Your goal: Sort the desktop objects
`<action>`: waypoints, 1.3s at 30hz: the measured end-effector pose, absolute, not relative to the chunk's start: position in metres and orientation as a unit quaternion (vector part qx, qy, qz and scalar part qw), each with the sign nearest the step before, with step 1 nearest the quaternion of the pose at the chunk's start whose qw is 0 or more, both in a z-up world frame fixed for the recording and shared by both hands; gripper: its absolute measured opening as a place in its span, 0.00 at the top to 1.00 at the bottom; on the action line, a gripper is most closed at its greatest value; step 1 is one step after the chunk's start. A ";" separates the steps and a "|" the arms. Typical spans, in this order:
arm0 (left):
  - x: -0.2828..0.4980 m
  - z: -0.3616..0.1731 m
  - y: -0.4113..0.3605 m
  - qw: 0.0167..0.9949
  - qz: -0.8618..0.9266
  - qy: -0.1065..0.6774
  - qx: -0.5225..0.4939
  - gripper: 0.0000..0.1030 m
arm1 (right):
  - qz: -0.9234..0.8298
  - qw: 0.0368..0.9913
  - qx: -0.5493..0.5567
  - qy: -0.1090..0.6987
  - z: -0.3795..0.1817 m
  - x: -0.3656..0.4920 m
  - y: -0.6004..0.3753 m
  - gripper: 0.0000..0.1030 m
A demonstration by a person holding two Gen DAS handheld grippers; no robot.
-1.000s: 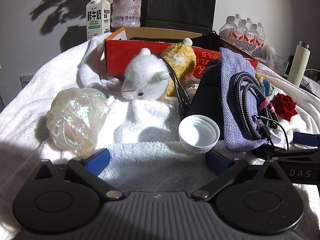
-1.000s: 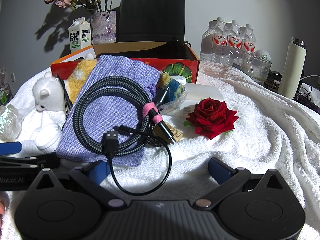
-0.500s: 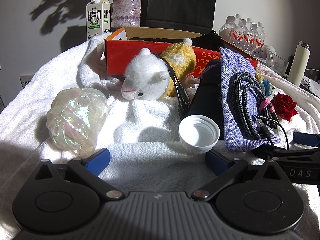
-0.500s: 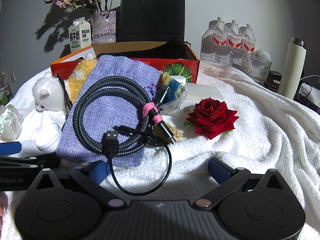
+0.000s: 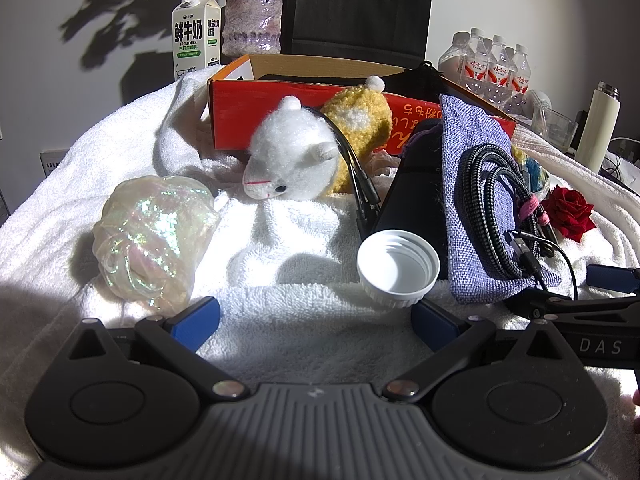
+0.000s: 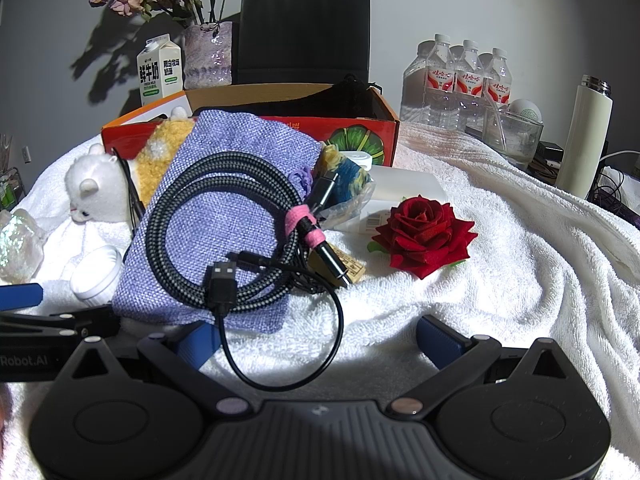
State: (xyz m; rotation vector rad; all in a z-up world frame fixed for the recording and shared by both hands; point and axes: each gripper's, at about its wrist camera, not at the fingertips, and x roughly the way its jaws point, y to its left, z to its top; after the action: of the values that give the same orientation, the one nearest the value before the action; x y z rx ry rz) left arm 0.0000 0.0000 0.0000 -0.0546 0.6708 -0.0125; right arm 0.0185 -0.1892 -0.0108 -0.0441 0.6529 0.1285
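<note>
On a white towel lie an iridescent wrapped ball (image 5: pixel 154 240), a white plush llama (image 5: pixel 296 156), a yellow plush (image 5: pixel 360 118), a white jar lid (image 5: pixel 398 266), a black case (image 5: pixel 420 192), and a purple cloth pouch (image 6: pixel 228 216) with a coiled braided cable (image 6: pixel 224 232) on it. A red rose (image 6: pixel 424 236) lies to the right. An open red-and-orange box (image 6: pixel 360 136) stands behind. My left gripper (image 5: pixel 316 320) is open and empty, just short of the lid. My right gripper (image 6: pixel 320 338) is open and empty, in front of the pouch, with a thin black cable loop between its fingers.
At the back stand a milk carton (image 5: pixel 196 36), a vase of flowers (image 5: pixel 252 26), a black paper bag (image 6: pixel 304 28), water bottles (image 6: pixel 460 80), a glass (image 6: pixel 512 136) and a white flask (image 6: pixel 586 140). A white container (image 6: pixel 404 188) lies behind the rose.
</note>
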 end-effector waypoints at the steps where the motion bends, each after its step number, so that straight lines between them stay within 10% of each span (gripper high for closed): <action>1: 0.000 0.000 0.000 0.944 -0.006 0.329 -0.027 0.00 | 0.063 0.945 -0.022 0.320 -0.011 0.018 -0.189 0.00; 39: -0.014 0.036 0.083 0.967 0.003 0.250 -0.053 0.01 | 0.155 0.943 -0.049 0.291 0.026 -0.037 -0.213 0.02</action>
State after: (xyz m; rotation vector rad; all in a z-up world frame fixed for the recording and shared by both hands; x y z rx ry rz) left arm -0.0142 0.0833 0.0362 -0.1072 0.5060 0.0069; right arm -0.0372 -0.2132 0.0264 -0.0997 0.5937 0.3169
